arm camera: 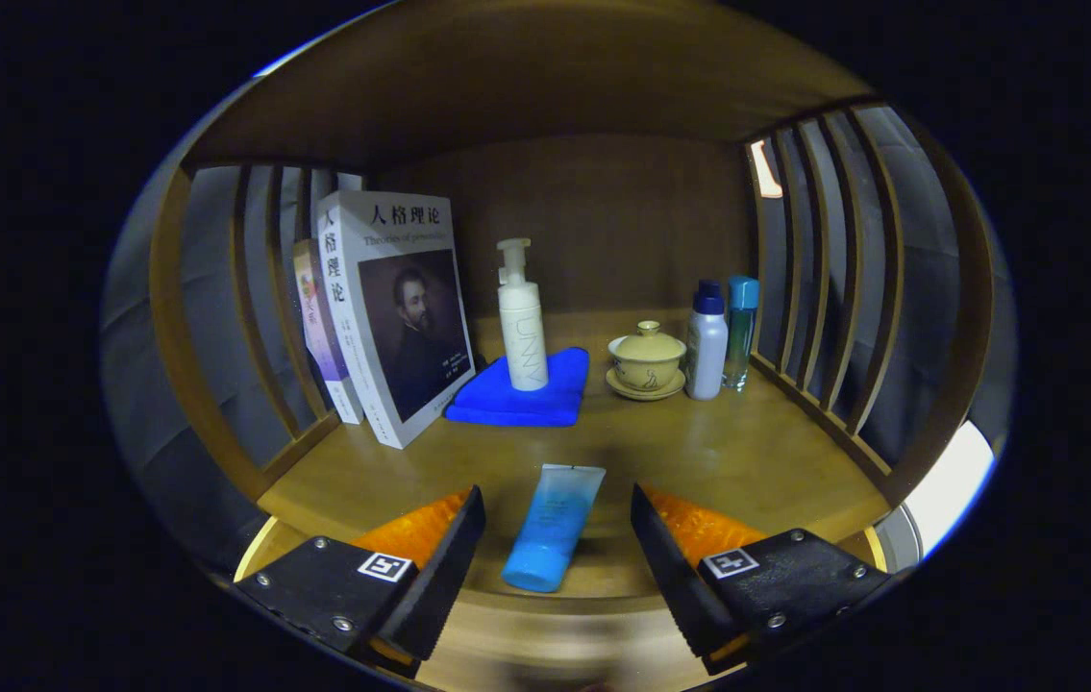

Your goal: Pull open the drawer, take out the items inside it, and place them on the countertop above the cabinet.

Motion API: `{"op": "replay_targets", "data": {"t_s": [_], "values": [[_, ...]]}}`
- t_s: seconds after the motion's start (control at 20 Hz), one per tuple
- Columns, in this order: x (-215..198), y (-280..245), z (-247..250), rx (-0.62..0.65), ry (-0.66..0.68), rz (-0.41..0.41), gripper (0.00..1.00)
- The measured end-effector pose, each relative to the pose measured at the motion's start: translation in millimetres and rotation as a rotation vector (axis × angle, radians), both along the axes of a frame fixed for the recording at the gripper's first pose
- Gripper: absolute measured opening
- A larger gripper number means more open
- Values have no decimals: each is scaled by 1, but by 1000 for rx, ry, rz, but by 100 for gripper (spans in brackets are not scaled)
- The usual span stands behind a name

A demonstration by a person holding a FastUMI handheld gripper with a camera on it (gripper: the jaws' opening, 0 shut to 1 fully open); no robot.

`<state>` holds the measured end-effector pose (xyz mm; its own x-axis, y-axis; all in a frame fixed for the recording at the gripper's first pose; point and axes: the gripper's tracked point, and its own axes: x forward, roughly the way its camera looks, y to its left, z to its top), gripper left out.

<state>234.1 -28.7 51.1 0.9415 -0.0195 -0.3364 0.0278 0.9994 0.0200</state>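
A blue squeeze tube (553, 527) lies on the wooden countertop (718, 452), cap toward me, between the two fingers of my gripper (557, 524). The fingers stand wide apart on either side of the tube and neither one touches it. Beyond the tube a white pump bottle (522, 322) stands upright on a folded blue cloth (526, 394).
Two books (391, 327) lean at the left against the slatted side. A lidded yellow tea bowl on a saucer (646, 360), a white bottle (706, 344) and a teal-capped bottle (741, 332) stand at the right by the slats (833, 288). A shelf board overhangs above.
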Motion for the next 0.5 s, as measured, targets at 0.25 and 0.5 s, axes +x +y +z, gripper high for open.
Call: {"op": "replay_targets", "data": {"t_s": [0.25,0.5], "values": [[-39,10,26,-32,-114,24,94],[-88,28,38,-51,-211,57,94]]}}
